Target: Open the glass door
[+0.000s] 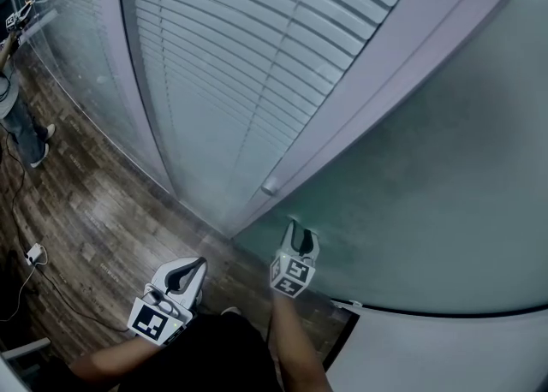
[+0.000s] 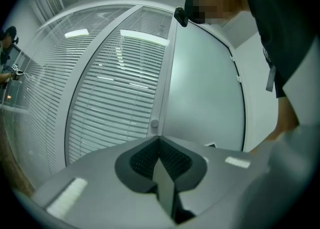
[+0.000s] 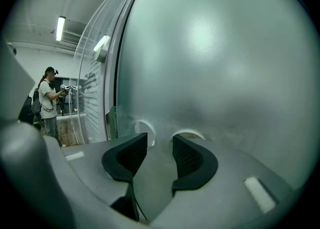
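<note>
1. The frosted, pale green glass door (image 1: pixel 428 193) fills the right half of the head view. Its edge runs diagonally along a pale grey frame post (image 1: pixel 377 82) from the upper right down to the lower middle.
2. A small round grey knob (image 1: pixel 271 186) sits on that post, just above the right gripper.
3. The right gripper (image 1: pixel 300 240) is at the lower middle of the head view, its tips close against the door's lower left corner. Whether they touch the glass cannot be told.
4. In the right gripper view its jaws stand apart with nothing between them, and the frosted pane fills the frame beyond them.
5. The left gripper (image 1: pixel 193 269) is at the lower left, over the dark wood-plank floor (image 1: pixel 94 219), well apart from the door.
6. In the left gripper view its jaws are pressed together and hold nothing.
7. White horizontal blinds (image 1: pixel 231 65) behind a glass wall take up the upper middle.
8. Another person (image 1: pixel 17 116) stands at the far left edge.
</note>
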A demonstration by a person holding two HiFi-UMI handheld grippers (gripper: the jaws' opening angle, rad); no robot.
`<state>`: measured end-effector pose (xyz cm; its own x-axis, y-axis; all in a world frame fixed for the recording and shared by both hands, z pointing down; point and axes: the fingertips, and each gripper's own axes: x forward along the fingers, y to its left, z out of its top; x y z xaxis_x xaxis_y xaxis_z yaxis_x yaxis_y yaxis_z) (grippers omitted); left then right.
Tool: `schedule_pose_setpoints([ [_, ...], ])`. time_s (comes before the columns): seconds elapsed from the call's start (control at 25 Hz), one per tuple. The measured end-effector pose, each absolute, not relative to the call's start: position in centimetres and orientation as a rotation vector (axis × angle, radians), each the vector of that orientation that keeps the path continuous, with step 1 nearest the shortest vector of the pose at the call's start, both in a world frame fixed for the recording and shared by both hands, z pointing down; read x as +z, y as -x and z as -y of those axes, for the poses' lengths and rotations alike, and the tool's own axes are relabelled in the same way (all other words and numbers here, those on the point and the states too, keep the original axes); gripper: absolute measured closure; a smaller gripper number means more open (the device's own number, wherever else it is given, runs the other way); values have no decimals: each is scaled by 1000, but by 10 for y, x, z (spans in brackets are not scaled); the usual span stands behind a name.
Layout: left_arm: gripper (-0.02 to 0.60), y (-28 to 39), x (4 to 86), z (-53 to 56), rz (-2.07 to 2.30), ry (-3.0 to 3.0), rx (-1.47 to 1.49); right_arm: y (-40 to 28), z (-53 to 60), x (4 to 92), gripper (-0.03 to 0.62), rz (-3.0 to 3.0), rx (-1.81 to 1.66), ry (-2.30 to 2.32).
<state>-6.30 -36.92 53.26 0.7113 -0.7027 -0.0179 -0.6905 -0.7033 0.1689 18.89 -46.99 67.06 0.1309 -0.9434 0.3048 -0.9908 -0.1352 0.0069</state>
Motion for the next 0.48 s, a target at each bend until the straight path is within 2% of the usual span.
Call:
schedule_pose_setpoints([
  [0.36,581,77,538,365,1222,-2719,-147,-192,479,679,452,1886,378,-2244],
  [0.48,581,83,528,366,1259,-2721,-193,-195,485,676,421,1879,418,-2282],
])
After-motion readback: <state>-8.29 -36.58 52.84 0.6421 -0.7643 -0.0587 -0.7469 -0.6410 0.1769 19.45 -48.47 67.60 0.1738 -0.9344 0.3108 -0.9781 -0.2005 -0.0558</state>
